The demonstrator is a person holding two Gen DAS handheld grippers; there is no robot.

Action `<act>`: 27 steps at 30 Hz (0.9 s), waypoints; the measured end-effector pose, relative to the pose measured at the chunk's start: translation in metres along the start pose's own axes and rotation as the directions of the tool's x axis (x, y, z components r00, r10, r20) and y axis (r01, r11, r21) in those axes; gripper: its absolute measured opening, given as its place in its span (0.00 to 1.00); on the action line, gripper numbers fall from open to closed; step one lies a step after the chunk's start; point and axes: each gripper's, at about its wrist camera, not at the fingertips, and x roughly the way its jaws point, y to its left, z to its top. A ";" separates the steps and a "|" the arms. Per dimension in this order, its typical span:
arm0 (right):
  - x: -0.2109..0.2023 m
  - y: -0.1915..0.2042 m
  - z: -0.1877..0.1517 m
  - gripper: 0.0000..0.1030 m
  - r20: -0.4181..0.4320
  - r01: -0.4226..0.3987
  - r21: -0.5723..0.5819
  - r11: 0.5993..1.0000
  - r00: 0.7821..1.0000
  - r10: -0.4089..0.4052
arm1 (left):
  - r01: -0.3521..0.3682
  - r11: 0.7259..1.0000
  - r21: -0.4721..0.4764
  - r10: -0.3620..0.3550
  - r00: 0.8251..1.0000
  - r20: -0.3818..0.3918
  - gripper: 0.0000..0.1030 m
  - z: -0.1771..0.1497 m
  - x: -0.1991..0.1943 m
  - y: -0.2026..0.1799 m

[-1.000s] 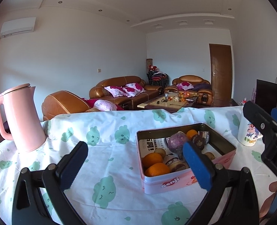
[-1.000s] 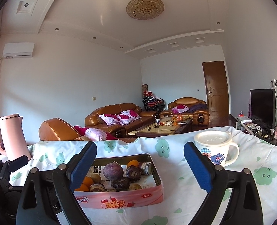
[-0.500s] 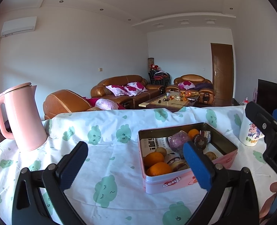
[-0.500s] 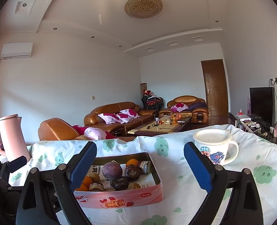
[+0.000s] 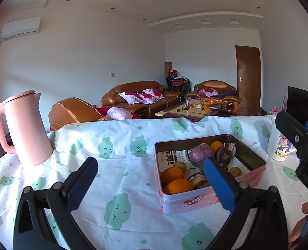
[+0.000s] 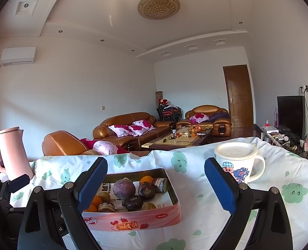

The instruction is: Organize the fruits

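On the cloth-covered table, pink tin of fruit, left tool spread, right tool spread, both holding nothing

Cloth, lower left of left view: bare tablecloth between the pink kettle and the tin; open to pass.
Tin: open-topped, fruit piled inside; its raised walls block a low sideways entry.
Mug: lidded, right of the tin, with a cloth gap between.
Right edge of left view: right gripper crowds the space in front of the mug.
Left edge of right view: kettle stands at the table's far corner.
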 end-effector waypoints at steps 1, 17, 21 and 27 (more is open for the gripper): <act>0.000 0.000 0.000 0.93 0.000 0.000 0.000 1.000 1.000 0.000 | -0.003 1.000 -0.002 0.003 1.000 -0.003 1.00 0.000 0.000 0.000; 0.001 0.001 -0.001 0.93 -0.007 0.003 0.001 1.000 1.000 -0.003 | -0.003 1.000 -0.014 0.003 1.000 -0.022 1.00 0.000 0.004 0.002; 0.001 0.001 -0.001 0.93 -0.008 0.004 0.001 1.000 1.000 -0.004 | -0.001 1.000 -0.015 0.001 1.000 -0.021 1.00 0.000 0.003 0.002; 0.001 0.000 -0.002 0.93 -0.011 0.006 0.002 1.000 1.000 -0.006 | -0.008 1.000 -0.028 0.007 0.999 -0.045 1.00 0.000 0.006 0.004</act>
